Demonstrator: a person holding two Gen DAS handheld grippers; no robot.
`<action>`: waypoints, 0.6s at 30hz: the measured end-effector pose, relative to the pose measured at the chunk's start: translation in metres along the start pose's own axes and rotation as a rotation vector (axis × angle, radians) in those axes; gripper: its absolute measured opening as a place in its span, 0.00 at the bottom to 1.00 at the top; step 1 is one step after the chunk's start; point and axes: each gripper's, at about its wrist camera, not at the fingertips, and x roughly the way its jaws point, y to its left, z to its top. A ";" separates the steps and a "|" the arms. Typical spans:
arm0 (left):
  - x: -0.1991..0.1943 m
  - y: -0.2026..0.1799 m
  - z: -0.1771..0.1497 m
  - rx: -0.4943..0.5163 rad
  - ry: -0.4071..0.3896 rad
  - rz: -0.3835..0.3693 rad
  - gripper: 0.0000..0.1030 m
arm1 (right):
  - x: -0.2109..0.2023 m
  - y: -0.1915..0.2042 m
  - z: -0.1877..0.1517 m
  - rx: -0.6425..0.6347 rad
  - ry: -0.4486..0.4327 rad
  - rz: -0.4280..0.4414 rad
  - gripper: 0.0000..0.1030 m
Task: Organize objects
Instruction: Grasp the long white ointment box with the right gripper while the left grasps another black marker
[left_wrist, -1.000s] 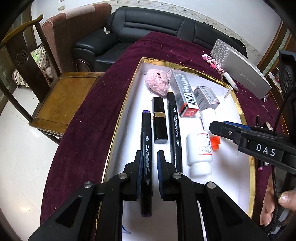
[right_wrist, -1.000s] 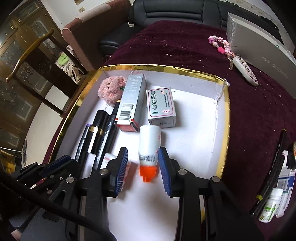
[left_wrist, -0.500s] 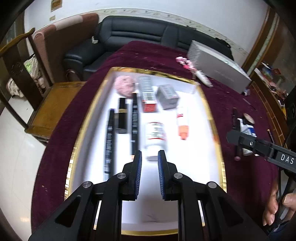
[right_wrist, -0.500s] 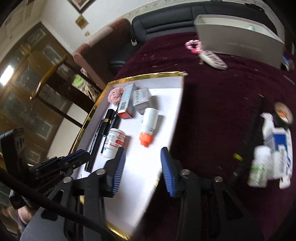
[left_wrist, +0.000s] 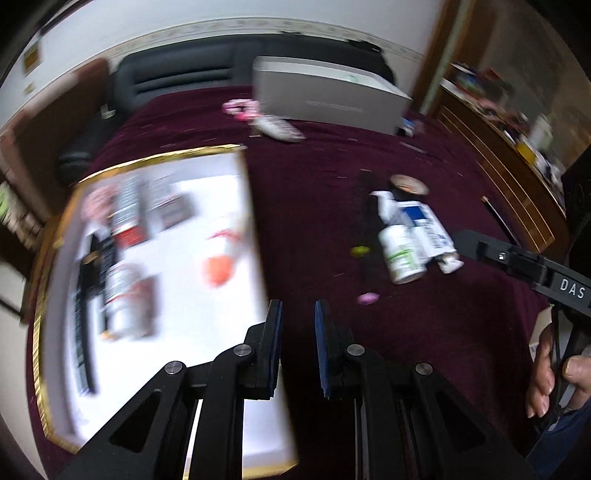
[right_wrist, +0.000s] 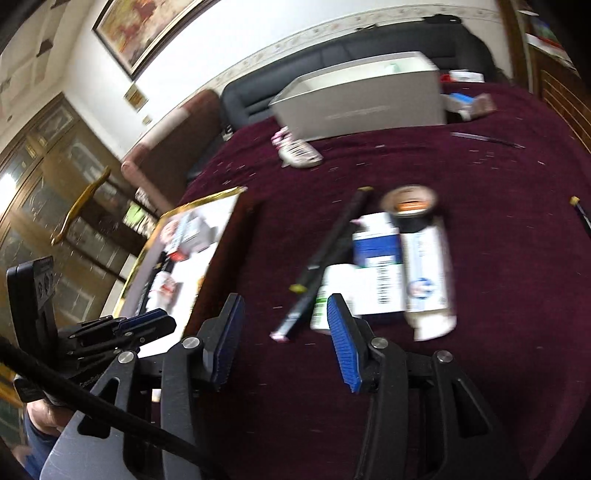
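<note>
Gold-rimmed white tray (left_wrist: 44, 332) on the left part of the maroon tablecloth (left_wrist: 314, 192); contents blurred: markers, a white bottle, small cartons, an orange-capped bottle (left_wrist: 219, 258).

Left gripper (left_wrist: 297, 347) empty, fingers slightly apart, over the tray's right edge.

Right gripper (right_wrist: 283, 339) spread wide, empty, above bare cloth beside the tray.

Further right, a cluster lies on the cloth: black marker (right_wrist: 325, 254), green-labelled white bottle (right_wrist: 325, 299), blue-and-white carton (right_wrist: 378, 266), white tube (right_wrist: 428, 273), tape roll (right_wrist: 410, 206).

Grey box (right_wrist: 362, 99) near the far edge.
</note>
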 end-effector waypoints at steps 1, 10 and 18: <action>0.008 -0.011 0.007 0.017 0.010 -0.009 0.13 | -0.003 -0.009 0.000 0.012 -0.009 -0.003 0.44; 0.071 -0.046 0.062 0.058 0.062 -0.024 0.13 | -0.014 -0.073 0.004 0.115 -0.090 -0.085 0.44; 0.117 -0.059 0.091 0.122 0.109 0.002 0.13 | -0.019 -0.085 0.001 0.183 -0.092 -0.015 0.44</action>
